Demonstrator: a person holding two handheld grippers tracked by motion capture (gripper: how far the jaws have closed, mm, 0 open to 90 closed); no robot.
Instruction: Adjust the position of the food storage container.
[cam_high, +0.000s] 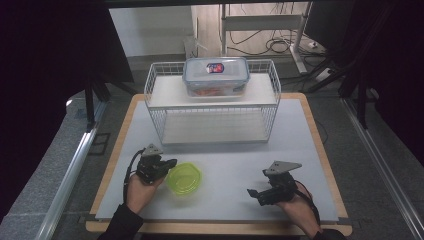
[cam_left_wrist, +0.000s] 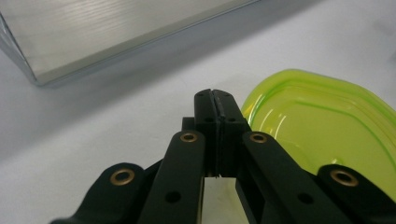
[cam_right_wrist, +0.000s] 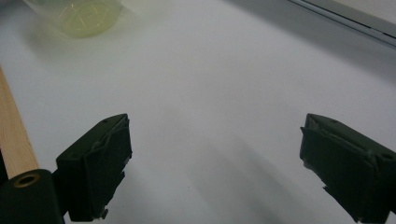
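Note:
A translucent lime-green bowl (cam_high: 184, 179) lies open side up on the white mat, front left of centre. My left gripper (cam_high: 172, 164) is shut, and its tips sit right at the bowl's left rim. In the left gripper view the two black jaws (cam_left_wrist: 215, 100) are pressed together with nothing seen between them, and the green bowl (cam_left_wrist: 322, 130) lies just to their right. My right gripper (cam_high: 256, 196) rests low over the mat at the front right, open, pointing left. In its own view the right gripper (cam_right_wrist: 215, 154) has bare mat between its jaws and the bowl (cam_right_wrist: 84, 16) is blurred far off.
A white wire rack (cam_high: 212, 100) with two shelves stands at the back of the mat (cam_high: 230, 160). On its top shelf sits a clear lidded container (cam_high: 216, 75) with something orange inside. The rack's lower shelf (cam_left_wrist: 93, 32) lies ahead of my left gripper. The table's wooden edge (cam_right_wrist: 11, 135) runs beside my right gripper.

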